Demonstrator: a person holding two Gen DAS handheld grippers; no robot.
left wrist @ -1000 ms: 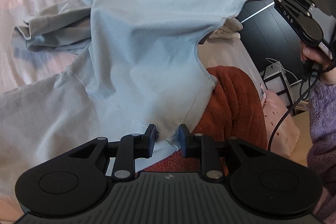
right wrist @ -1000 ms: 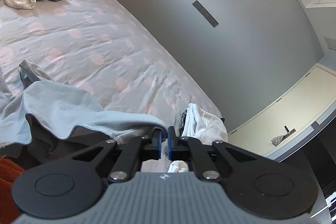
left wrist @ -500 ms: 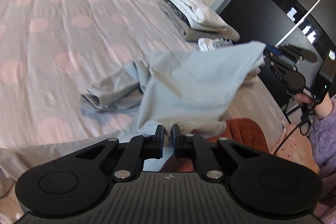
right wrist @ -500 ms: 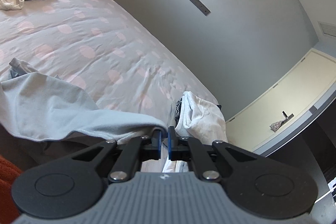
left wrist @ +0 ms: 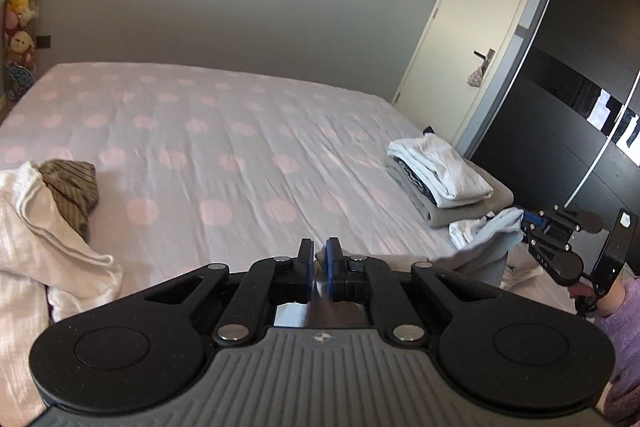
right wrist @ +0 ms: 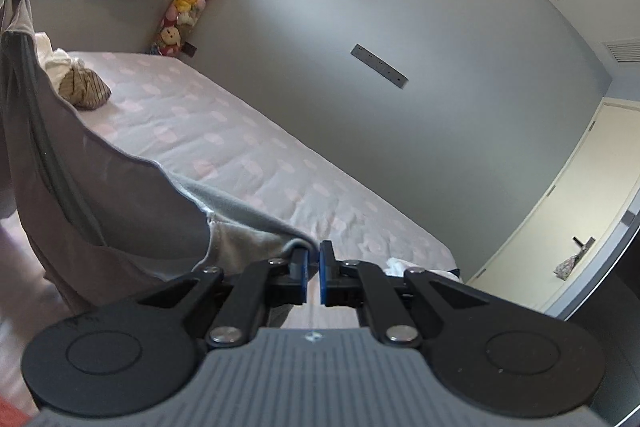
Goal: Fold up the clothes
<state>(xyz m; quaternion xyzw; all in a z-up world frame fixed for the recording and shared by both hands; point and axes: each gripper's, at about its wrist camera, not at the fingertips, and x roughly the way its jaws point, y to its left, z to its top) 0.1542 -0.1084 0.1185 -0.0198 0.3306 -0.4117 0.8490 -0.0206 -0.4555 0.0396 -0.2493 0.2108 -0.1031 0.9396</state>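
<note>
A light blue-grey shirt (right wrist: 120, 203) hangs between my two grippers, lifted off the bed. My right gripper (right wrist: 313, 267) is shut on one corner of it; the cloth sags away to the left in the right wrist view. My left gripper (left wrist: 319, 259) is shut on another corner, with a bit of cloth showing between its blue pads. In the left wrist view the right gripper (left wrist: 524, 227) is at the far right, with the shirt's edge (left wrist: 496, 231) bunched at its tips. Most of the shirt is hidden below the left gripper's body.
The bed (left wrist: 224, 147) has a pale sheet with pink dots. A stack of folded clothes (left wrist: 440, 179) lies at its right edge. A white and brown striped unfolded pile (left wrist: 48, 211) lies at the left. A door (left wrist: 472, 39) and dark wardrobe (left wrist: 568, 107) stand behind.
Both grippers have risen and tilted up, lifting the shirt off the bed. The left gripper closed on the shirt's edge a second ago and has kept hold since.
</note>
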